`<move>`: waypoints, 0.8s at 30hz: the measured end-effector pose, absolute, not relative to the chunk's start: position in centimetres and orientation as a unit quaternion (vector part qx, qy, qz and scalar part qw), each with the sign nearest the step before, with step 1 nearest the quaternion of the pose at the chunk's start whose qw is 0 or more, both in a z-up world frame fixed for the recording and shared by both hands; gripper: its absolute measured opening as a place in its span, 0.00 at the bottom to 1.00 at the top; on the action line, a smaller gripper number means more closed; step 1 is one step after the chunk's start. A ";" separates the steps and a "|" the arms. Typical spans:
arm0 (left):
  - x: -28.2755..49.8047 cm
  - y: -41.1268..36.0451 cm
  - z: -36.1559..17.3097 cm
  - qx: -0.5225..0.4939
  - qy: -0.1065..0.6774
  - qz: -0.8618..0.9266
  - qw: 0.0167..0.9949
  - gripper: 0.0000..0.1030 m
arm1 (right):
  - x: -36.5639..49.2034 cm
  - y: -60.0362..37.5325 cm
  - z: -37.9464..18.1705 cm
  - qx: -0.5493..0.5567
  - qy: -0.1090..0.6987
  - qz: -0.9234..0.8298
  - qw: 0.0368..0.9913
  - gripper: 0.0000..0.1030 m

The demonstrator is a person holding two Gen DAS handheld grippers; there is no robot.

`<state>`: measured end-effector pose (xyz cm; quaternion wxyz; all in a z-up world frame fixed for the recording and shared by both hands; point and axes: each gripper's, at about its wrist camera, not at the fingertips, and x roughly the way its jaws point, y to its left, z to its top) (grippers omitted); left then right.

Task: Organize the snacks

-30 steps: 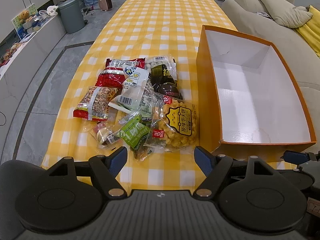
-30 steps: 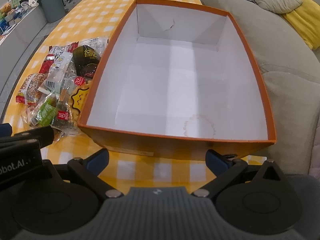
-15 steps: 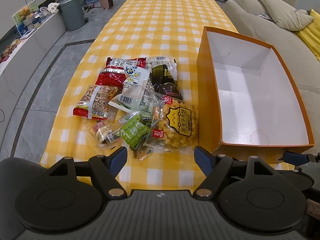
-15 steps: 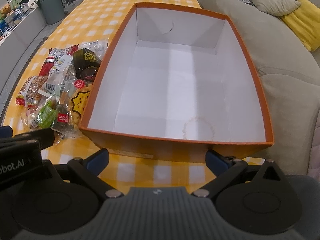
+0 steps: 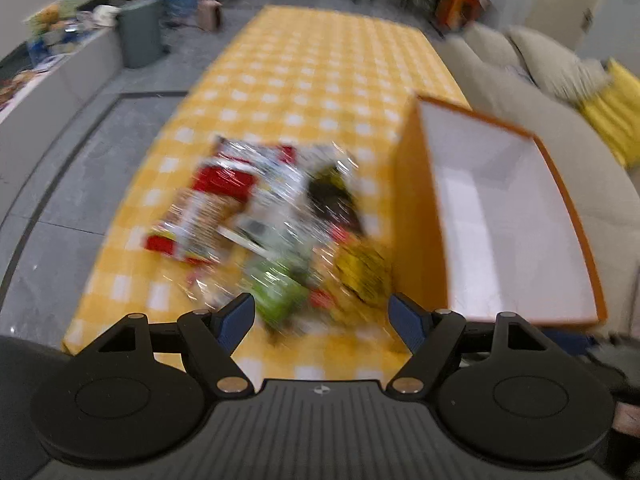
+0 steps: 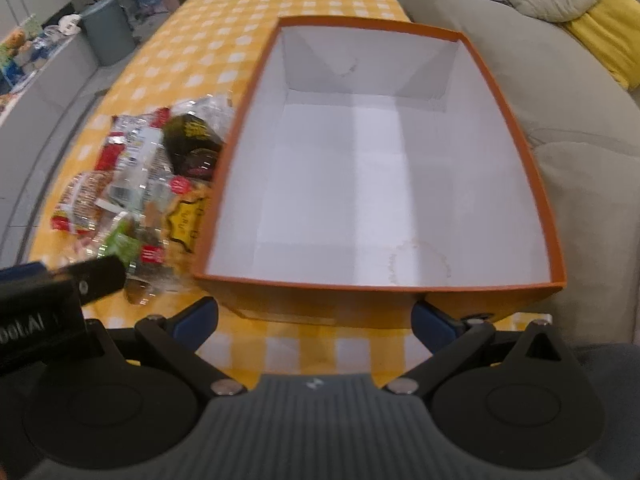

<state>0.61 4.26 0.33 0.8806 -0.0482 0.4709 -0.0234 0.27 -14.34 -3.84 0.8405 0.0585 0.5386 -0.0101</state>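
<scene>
A pile of snack packets (image 5: 276, 220) lies on the yellow checked tablecloth (image 5: 312, 72), blurred in the left wrist view and also seen in the right wrist view (image 6: 140, 184). It includes a green packet (image 5: 280, 292), a yellow packet (image 5: 360, 272) and a red one (image 5: 224, 180). An orange box with a white inside (image 6: 380, 168) stands right of the pile, with nothing in it; it also shows in the left wrist view (image 5: 500, 216). My left gripper (image 5: 320, 316) is open and empty just before the pile. My right gripper (image 6: 314, 320) is open and empty before the box's near wall.
A beige sofa (image 6: 540, 80) with a yellow cushion (image 6: 608, 40) runs along the table's right side. A grey bin (image 5: 140, 32) and a low shelf (image 5: 48, 68) stand on the floor to the left. The left gripper's body (image 6: 60, 288) shows in the right wrist view.
Both grippers have pulled up and back, so pile and box look smaller and farther. The left view is now motion-blurred. Nothing was grasped.
</scene>
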 end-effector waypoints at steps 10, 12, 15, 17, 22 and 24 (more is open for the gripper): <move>0.6 15.6 0.8 -0.104 0.455 0.094 0.879 0.87 | -1.9 -9.2 0.2 0.054 0.441 0.064 0.894 0.97; 0.3 17.3 0.1 -0.109 0.460 0.111 0.874 0.87 | -2.2 -7.5 0.7 0.056 0.410 0.094 0.906 0.97; 0.2 19.3 -0.9 -0.115 0.474 0.125 0.864 0.87 | -3.0 -4.7 0.7 0.042 0.342 0.151 0.927 0.97; 0.5 20.2 -1.6 -0.122 0.484 0.128 0.857 0.87 | -3.1 -2.2 0.3 -0.011 0.313 0.199 0.929 0.91; 0.7 21.2 -2.2 -0.137 0.486 0.141 0.852 0.87 | -0.2 3.2 -3.9 -0.145 0.365 0.209 0.896 0.53; 0.8 21.3 -2.5 -0.140 0.481 0.148 0.853 0.87 | 0.9 3.5 -5.7 -0.159 0.381 0.200 0.889 0.53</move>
